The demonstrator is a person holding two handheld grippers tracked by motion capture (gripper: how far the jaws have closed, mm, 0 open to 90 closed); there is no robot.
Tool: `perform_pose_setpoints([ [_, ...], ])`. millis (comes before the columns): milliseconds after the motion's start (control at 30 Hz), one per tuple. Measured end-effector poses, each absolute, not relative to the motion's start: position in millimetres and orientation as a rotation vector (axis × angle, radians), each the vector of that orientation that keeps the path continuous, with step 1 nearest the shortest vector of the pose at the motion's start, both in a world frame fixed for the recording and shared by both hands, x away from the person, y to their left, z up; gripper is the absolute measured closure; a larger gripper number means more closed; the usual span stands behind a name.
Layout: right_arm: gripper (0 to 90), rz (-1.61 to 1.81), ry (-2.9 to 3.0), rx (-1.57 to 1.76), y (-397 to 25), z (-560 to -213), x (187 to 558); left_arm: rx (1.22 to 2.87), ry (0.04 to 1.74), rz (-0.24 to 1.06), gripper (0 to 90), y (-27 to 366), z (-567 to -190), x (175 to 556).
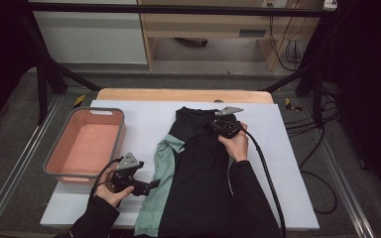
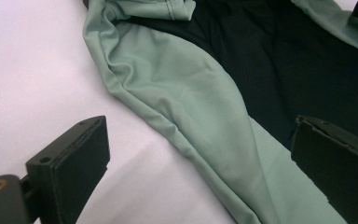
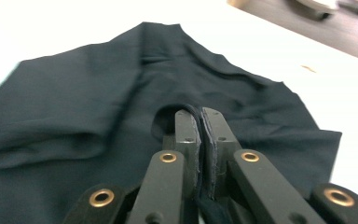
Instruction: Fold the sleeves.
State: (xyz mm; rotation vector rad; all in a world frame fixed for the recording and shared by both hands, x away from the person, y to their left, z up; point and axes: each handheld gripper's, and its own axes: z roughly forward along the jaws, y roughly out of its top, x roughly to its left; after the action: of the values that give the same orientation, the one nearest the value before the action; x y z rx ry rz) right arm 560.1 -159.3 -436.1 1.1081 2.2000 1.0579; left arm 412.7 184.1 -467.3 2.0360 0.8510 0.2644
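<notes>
Starting at your left, a pink bin (image 1: 85, 144) sits on the white sheet (image 1: 144, 116), well apart from the garment. Your left gripper (image 1: 151, 185) hovers just beside the shirt (image 1: 198, 173), at its green edge; in the left gripper view its jaws stand wide apart with nothing between them, the green panel (image 2: 191, 107) running up between the two pads (image 2: 81, 158). The shirt lies flat in the middle of the sheet, black with green side panels, its far end toward the table's far edge. Your right gripper (image 1: 222, 125) rests on the shirt's far part; in the right gripper view its jaws are pressed together on a fold of black fabric (image 3: 196, 116). No writing or label can be read anywhere.
</notes>
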Motion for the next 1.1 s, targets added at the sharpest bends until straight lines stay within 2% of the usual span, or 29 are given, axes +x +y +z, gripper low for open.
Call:
perform_pose_setpoints([
  [133, 85.1, 1.01, 2.289, 1.074, -149.9, -451.0, 561.2, 2.034, 0.85, 0.265, 3.5, 184.4, -466.9, 412.5],
  [233, 80.9, 0.99, 2.316, 1.1, -149.3, -457.3, 561.3, 2.034, 0.853, 0.264, 3.5, 184.6, -467.4, 412.9],
  [433, 52.7, 1.076, 2.262, 1.138, -159.5, -434.3, 551.7, 2.035, 0.854, 0.266, 3.5, 184.5, -467.4, 412.8],
  [500, 46.5, 1.08, 2.231, 1.148, -167.4, -421.8, 546.9, 2.037, 0.854, 0.266, 3.5, 184.2, -467.7, 412.7],
  [567, 44.2, 1.073, 2.196, 1.171, -177.9, -411.0, 542.3, 2.039, 0.853, 0.264, 3.5, 184.0, -467.9, 412.8],
  [733, 48.3, 1.105, 2.167, 1.242, -200.8, -403.9, 527.3, 2.037, 0.855, 0.264, 3.5, 184.2, -467.9, 413.1],
  [900, 60.5, 1.118, 2.184, 1.274, -208.2, -413.9, 516.6, 2.044, 0.856, 0.257, 3.5, 182.8, -469.7, 413.1],
  [1000, 62.2, 1.078, 2.205, 1.259, -207.1, -423.3, 518.2, 2.045, 0.854, 0.255, 3.5, 182.4, -470.0, 413.1],
  [1033, 64.5, 1.063, 2.214, 1.248, -206.3, -426.0, 519.0, 2.044, 0.856, 0.255, 3.5, 182.5, -470.0, 413.1],
  [1100, 77.4, 1.052, 2.227, 1.225, -205.1, -430.5, 520.5, 2.042, 0.858, 0.258, 3.5, 183.3, -469.6, 413.3],
])
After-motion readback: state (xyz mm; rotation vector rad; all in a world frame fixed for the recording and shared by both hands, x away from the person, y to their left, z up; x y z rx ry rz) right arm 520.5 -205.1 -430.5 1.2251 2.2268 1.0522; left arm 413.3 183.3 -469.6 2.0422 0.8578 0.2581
